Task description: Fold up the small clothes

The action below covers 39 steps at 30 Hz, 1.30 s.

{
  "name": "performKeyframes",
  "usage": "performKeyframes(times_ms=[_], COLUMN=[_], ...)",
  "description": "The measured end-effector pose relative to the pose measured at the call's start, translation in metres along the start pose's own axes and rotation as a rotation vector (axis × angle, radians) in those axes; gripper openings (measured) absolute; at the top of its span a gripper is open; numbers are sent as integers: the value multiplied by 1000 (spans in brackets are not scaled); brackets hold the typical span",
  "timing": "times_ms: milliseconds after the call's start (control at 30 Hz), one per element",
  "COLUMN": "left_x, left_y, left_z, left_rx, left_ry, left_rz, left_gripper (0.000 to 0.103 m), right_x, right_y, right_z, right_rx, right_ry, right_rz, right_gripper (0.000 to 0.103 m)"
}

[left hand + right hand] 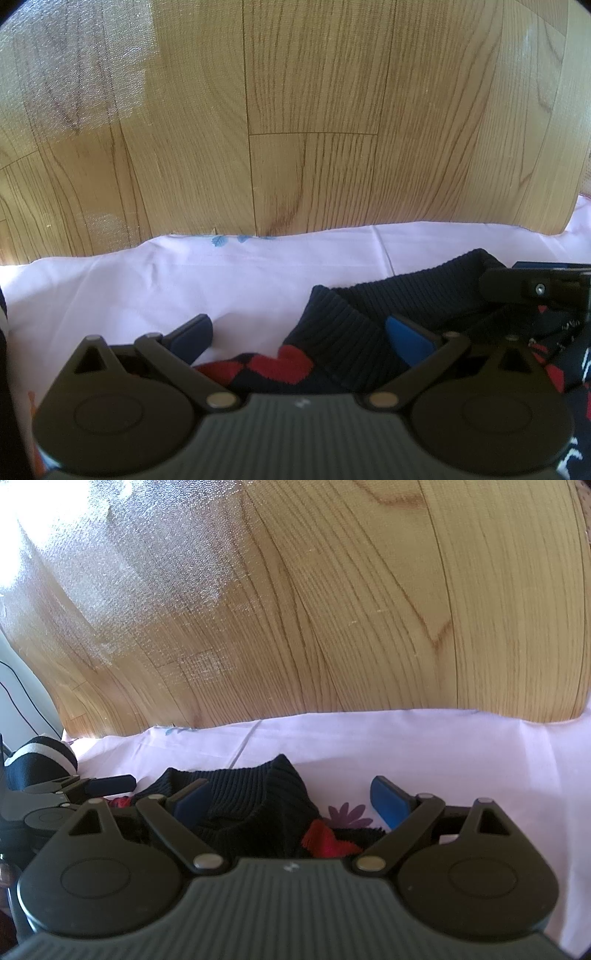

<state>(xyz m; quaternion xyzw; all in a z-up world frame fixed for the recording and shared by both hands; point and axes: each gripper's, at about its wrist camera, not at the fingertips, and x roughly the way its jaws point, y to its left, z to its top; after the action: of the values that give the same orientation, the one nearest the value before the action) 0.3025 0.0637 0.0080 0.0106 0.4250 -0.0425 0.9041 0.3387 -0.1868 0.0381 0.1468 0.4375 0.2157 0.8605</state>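
A small navy knitted garment [347, 325] with a ribbed hem and red pattern lies on a pale pink cloth [147, 280]. My left gripper [301, 332] is open, its fingers either side of the garment's left ribbed corner. My right gripper [291, 801] is open over the garment's right ribbed corner [258, 794], a red patch [325, 838] showing below. The right gripper's finger shows in the left wrist view [517, 284]; the left gripper shows at the left of the right wrist view [92, 784].
The pink cloth [443, 746] lies on a wooden plank floor [295, 110]. A rolled navy and white striped item [40, 760] sits at the cloth's left edge. A purple flower print [347, 812] marks the cloth.
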Motion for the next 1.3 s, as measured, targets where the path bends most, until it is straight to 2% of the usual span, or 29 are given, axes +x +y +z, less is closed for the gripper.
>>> performKeyframes(times_ms=[300, 500, 767, 867, 967, 1000, 1033, 1067, 1133, 1167, 1233, 1300], left_x=[0, -4, -7, -8, -11, -12, -12, -12, -12, -13, -14, -18], left_y=[1, 8, 4, 2, -1, -2, -3, -3, -1, -1, 0, 3], left_z=[-1, -1, -3, -5, -7, -8, -8, -9, -9, -9, -9, -10], left_rx=[-5, -45, -14, 1, 29, 42, 50, 52, 44, 38, 19, 1], left_ry=[-3, -26, -29, -31, -45, -60, -63, -68, -79, -86, -100, -121], left_rz=[-4, -55, -75, -89, -107, -113, -107, -103, -105, -104, -84, -85], left_gripper=[103, 103, 102, 95, 79, 74, 70, 66, 51, 47, 33, 23], right_x=[0, 0, 0, 3, 5, 5, 6, 6, 7, 7, 5, -4], right_y=[0, 0, 4, 10, 12, 15, 19, 25, 38, 43, 43, 40], right_z=[0, 0, -1, -2, -3, -4, -5, -8, -14, -16, -16, -15], right_rx=[-2, 0, -12, -51, -76, -93, -122, -166, -269, -294, -291, -266], right_ry=[2, 1, 3, 16, 26, 31, 35, 36, 36, 34, 20, -19], right_rz=[0, 0, -14, -37, -44, -50, -55, -66, -99, -102, -94, -78], right_gripper=[95, 95, 95, 95, 94, 91, 75, 47, 30, 22, 20, 20])
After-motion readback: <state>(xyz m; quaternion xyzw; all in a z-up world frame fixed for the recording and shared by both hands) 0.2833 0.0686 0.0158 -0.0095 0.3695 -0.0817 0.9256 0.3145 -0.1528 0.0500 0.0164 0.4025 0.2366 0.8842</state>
